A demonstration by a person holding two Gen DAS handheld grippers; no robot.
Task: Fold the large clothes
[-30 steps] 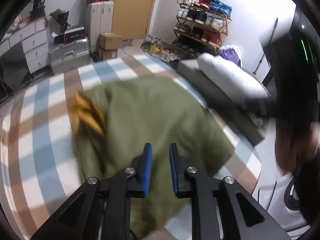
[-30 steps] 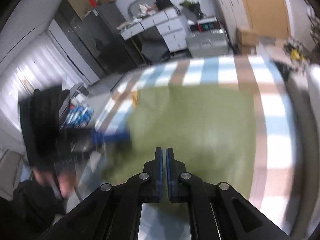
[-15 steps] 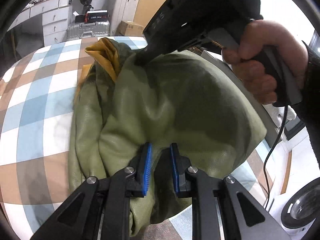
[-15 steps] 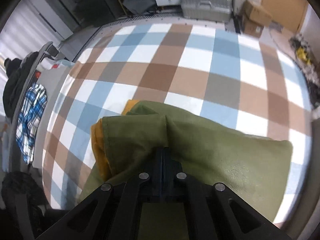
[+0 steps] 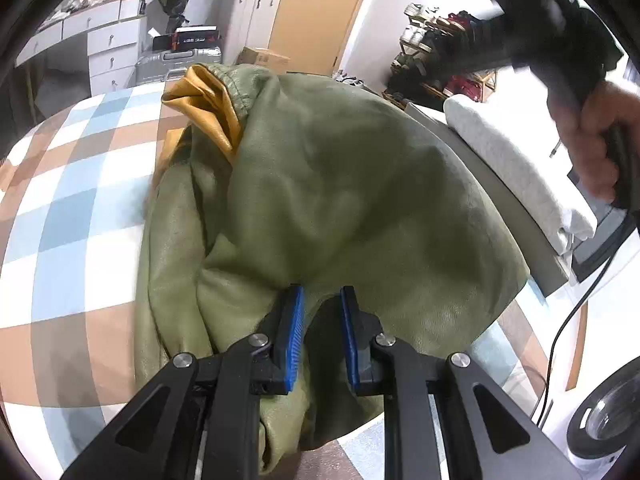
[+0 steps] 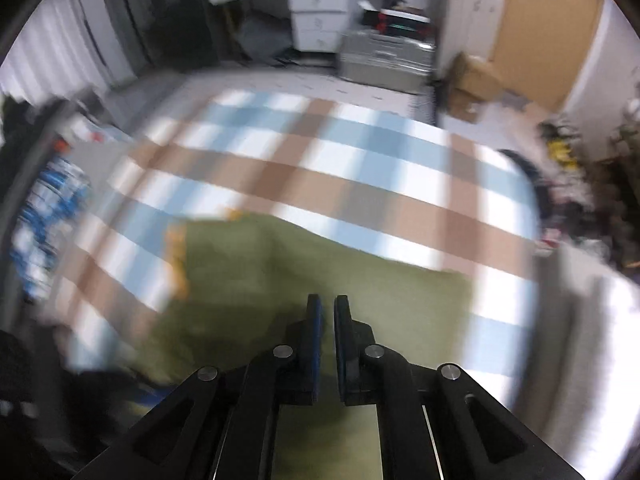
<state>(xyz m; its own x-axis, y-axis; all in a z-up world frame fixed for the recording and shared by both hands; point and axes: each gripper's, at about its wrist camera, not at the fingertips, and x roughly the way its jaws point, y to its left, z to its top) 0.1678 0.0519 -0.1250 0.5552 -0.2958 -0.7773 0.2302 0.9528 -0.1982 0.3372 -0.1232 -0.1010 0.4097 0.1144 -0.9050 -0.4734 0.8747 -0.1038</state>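
An olive green jacket (image 5: 340, 184) with a yellow lining (image 5: 208, 100) lies bunched on the checked bed cover (image 5: 72, 200). My left gripper (image 5: 322, 300) is low over its near edge, jaws a little apart, with a fold of green fabric between the blue pads (image 5: 294, 320). My right gripper (image 6: 327, 304) is lifted above the jacket (image 6: 280, 280), jaws slightly apart and empty; that view is blurred by motion. The right hand and its handle (image 5: 592, 128) show at the upper right of the left wrist view.
A white pillow (image 5: 516, 164) and grey bed edge lie to the right. A shoe rack (image 5: 440, 60), suitcases (image 5: 180, 60), cardboard boxes and white drawers (image 5: 104, 52) stand beyond the bed. A washing machine (image 5: 608, 428) is at lower right. Clothes hang at left (image 6: 40, 208).
My right gripper has let go of the jacket, opened slightly and lifted away fast. My left gripper has stayed at the jacket's near edge, pads slightly wider.
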